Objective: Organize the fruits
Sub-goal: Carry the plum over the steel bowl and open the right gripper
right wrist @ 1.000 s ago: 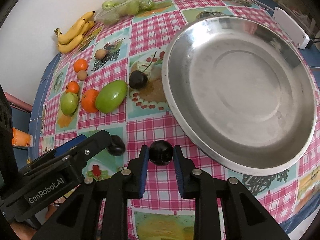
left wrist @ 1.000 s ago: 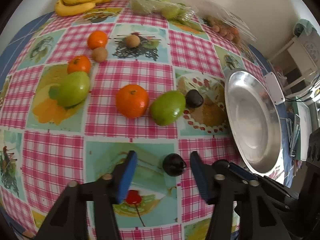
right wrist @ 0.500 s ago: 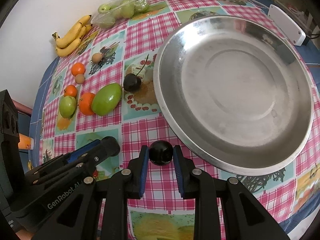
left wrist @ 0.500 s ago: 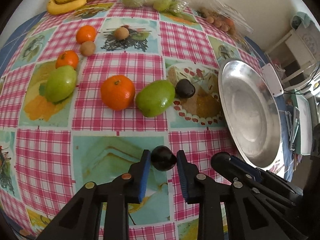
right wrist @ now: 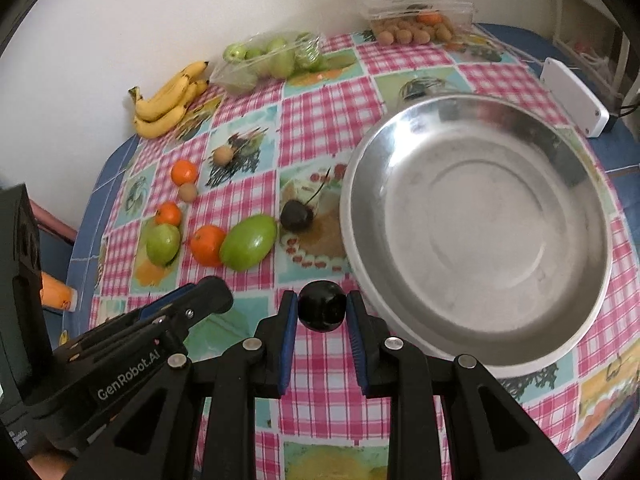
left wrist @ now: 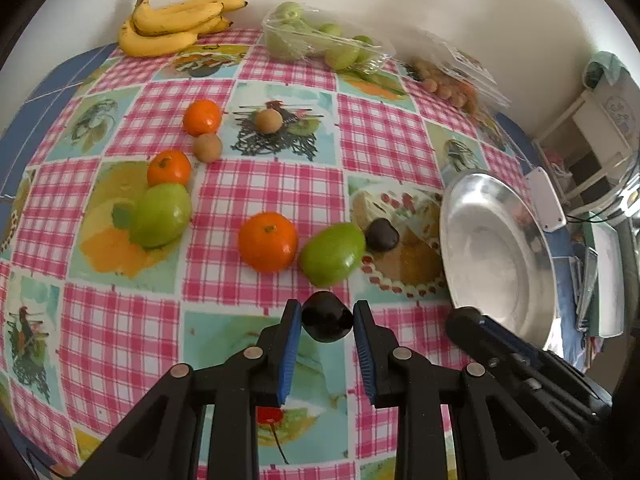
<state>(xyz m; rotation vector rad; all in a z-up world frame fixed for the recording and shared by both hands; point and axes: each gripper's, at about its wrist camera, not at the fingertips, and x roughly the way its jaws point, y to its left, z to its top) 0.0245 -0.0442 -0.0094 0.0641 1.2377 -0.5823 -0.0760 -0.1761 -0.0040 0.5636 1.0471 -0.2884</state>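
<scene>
Inspector: Left gripper (left wrist: 327,324) has its blue pads pressed on a dark cherry (left wrist: 327,322), one pad on each side, above the checked tablecloth (left wrist: 272,184).

Clerk: And the other tool?

Inspector: Right gripper (right wrist: 322,314) pinches a second dark cherry (right wrist: 322,312) the same way, just beside the near rim of the steel bowl (right wrist: 476,216).

Clerk: Fruit left on the cloth?

Inspector: A third cherry (right wrist: 296,216) with its stem lies just left of the bowl. A green mango (right wrist: 248,243) sits left of that, an orange (right wrist: 207,245) touching it. Further left of the bowl are another green fruit (right wrist: 163,243), two small oranges (right wrist: 184,172) and two brown fruits (right wrist: 223,155).

Clerk: Behind the bowl?

Inspector: Bananas (right wrist: 170,100), a bag of green fruit (right wrist: 272,60) and a clear box of small brown fruit (right wrist: 416,12), all by the wall.
</scene>
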